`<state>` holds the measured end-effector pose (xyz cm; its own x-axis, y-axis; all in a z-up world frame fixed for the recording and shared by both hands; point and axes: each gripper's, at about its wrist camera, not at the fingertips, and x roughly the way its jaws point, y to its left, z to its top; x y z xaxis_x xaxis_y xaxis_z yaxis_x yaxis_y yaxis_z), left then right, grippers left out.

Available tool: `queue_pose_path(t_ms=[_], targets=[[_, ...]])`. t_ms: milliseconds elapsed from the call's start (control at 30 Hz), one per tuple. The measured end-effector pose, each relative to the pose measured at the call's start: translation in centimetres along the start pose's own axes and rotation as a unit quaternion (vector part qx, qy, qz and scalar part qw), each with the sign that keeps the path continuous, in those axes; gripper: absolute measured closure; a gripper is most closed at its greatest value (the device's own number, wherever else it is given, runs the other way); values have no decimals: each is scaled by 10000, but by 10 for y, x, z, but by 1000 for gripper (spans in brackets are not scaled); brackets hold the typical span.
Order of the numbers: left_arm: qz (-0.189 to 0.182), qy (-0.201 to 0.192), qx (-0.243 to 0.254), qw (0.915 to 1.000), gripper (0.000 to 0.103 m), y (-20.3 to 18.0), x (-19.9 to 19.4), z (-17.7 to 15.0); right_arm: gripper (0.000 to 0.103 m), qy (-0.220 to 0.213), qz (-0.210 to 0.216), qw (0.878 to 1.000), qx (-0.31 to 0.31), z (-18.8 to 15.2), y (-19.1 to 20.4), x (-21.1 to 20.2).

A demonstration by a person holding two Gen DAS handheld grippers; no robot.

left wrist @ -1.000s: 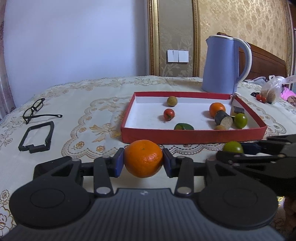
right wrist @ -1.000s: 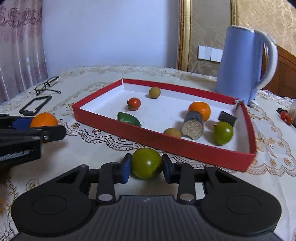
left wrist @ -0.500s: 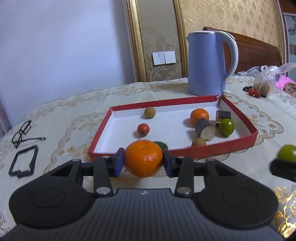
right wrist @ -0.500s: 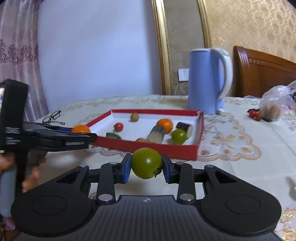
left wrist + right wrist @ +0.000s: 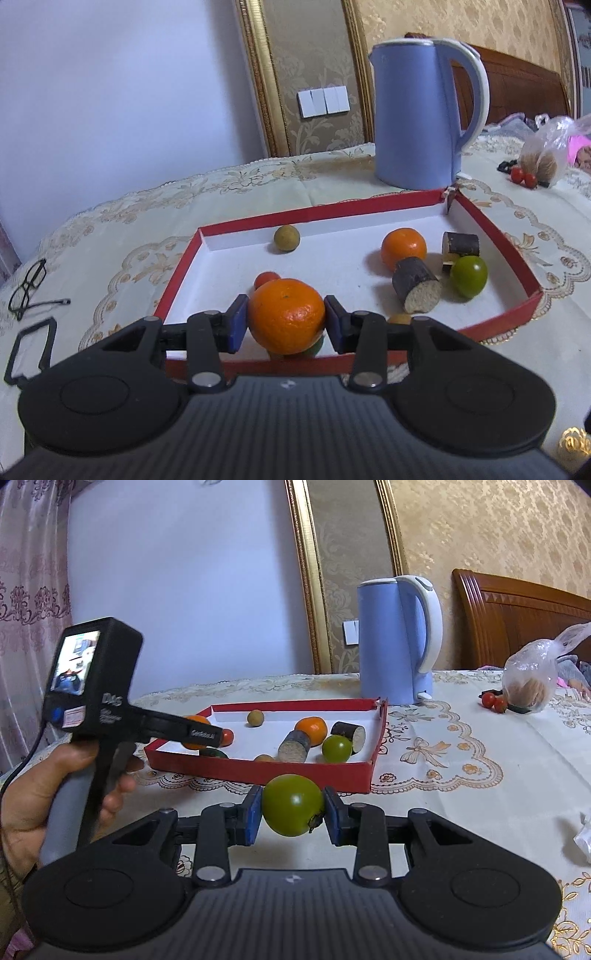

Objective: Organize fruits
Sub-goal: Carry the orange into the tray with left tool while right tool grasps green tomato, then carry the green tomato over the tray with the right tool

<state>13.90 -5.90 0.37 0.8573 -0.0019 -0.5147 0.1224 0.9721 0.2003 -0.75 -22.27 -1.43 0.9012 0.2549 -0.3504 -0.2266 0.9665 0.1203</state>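
Observation:
My left gripper [image 5: 284, 323] is shut on an orange mandarin [image 5: 286, 320], held over the near left part of the red tray [image 5: 517, 310]. From the right wrist view that same gripper [image 5: 201, 734] reaches over the tray's left corner, a hand on its handle. My right gripper [image 5: 291, 814] is shut on a green tomato [image 5: 292, 805], held above the tablecloth in front of the red tray [image 5: 314, 771]. Inside the tray lie another mandarin [image 5: 403, 248], a green tomato [image 5: 468, 276], a small red tomato [image 5: 266, 279], a brownish round fruit [image 5: 286, 238] and two dark cut pieces [image 5: 416, 289].
A blue kettle [image 5: 421, 114] stands behind the tray's far right corner. A plastic bag [image 5: 532, 679] and small red tomatoes [image 5: 493, 700] lie at the right. Glasses [image 5: 27, 288] and a black frame [image 5: 31, 347] lie on the tablecloth at the left.
My left gripper carried the mandarin from in front of the tray to over its near left part. My right gripper swung out to the right with the green tomato, then held still.

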Motion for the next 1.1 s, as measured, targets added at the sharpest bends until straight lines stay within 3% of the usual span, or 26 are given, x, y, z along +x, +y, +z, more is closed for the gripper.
queue_pose_path(t_ms=[467,767,867,933,1000,1100], targets=[[51,296,190,9994,63,-21,58,35,69,13,-45,10000,47,-2,-6,-1],[73,217,240,9994,59,-28,72,44,69,38,-57,10000,43,-3,-6,0],[148,48,361,9992,35,-33,69,45,69,62,-67,10000,25,-3,-6,0],[177,-229,350,9990,9,-31,63,45,69,59,-86,9999,43,-3,-6,-1],[165,-503,243,9983,0,-26,58,44,69,54,-98,9999,63,-3,-8,-2],[102,-630,10,9980,0,-17,62,44,69,69,-98,9999,87,-4,-9,0]])
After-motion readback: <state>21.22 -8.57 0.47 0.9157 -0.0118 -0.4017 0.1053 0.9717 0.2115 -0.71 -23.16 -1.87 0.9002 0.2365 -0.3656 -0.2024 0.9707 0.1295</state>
